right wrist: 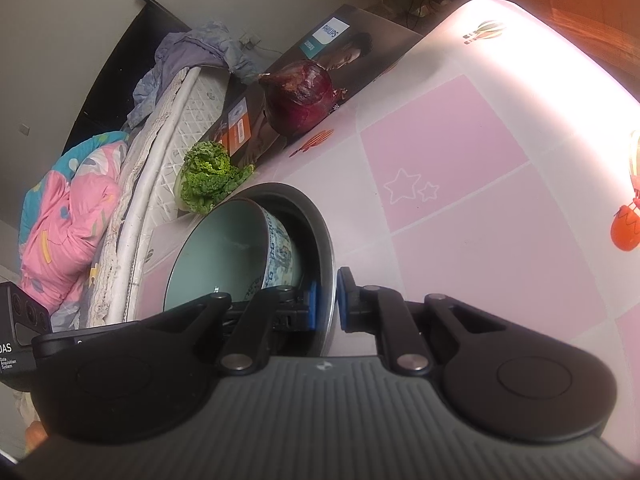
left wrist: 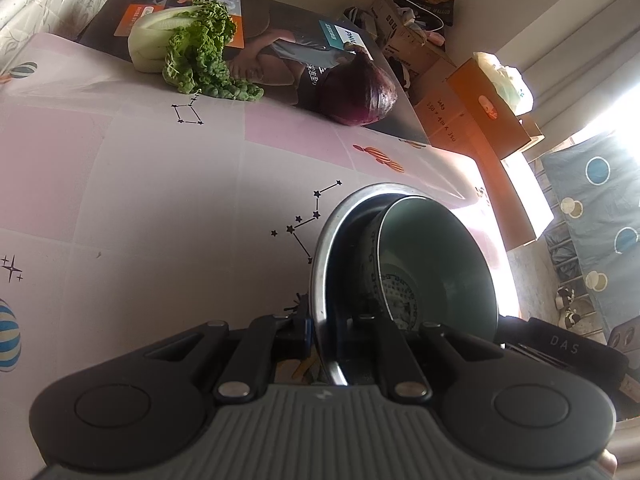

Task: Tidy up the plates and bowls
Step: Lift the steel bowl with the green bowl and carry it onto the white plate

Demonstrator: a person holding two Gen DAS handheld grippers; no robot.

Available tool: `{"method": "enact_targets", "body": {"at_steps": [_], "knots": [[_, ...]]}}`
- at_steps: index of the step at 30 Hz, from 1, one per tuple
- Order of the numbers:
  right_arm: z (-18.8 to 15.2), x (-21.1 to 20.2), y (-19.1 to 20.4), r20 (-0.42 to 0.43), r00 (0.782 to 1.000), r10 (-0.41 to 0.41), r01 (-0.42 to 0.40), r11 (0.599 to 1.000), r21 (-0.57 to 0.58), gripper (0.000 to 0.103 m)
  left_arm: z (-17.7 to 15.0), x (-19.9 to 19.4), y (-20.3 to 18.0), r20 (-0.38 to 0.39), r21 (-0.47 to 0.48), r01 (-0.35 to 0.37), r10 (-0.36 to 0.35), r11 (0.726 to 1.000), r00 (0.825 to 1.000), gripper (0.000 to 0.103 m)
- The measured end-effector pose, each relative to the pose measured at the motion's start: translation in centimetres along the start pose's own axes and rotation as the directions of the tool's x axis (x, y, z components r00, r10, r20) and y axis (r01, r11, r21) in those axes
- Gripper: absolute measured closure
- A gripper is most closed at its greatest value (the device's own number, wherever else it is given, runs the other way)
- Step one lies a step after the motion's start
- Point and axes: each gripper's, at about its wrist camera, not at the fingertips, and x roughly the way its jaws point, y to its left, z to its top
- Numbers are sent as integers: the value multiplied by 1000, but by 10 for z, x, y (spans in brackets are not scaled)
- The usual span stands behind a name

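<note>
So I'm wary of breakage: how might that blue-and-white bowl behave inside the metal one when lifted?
The blue-and-white bowl looks glazed ceramic, so probably fragile and slippery. It sits loose and tilted in the metal bowl, so it may slide or clatter.

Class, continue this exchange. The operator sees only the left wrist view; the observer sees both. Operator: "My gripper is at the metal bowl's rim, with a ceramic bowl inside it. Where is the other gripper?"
Observer: The right gripper is at the metal bowl too. One blue pad is outside the rim and the other is inside.
Operator: Is it clamped?
Observer: I cannot tell. A thin gap seems to show at the outer pad.
Operator: What lies past the bowl on that side?
Observer: The cabbage shows just beyond the far rim, in front of a mattress. A pink quilt lies beyond the mattress.
</note>
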Motion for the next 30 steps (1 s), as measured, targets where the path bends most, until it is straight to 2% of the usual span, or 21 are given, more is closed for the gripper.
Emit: {"method": "enact_targets", "body": {"at_steps": [8, 14, 22, 30], "knots": [[-2, -31, 16, 34, 999, 6, -5, 1000, -21, 93, -5, -29, -10, 24, 24, 19, -20, 1000, 1000, 93], [-13, -72, 40, 61, 998, 10, -8, 999, -44, 93, -19, -67, -15, 32, 26, 49, -50, 998, 998, 93], [-57, -122, 64, 47, 999, 16, -12, 997, -79, 93, -57, -112, -15, 16, 43, 37, -38, 998, 999, 94], [-116, -143, 54, -2, 1000, -18, 18, 998, -59, 93, -104, -111, -2, -40, 48, 27, -25, 998, 999, 93]]}}
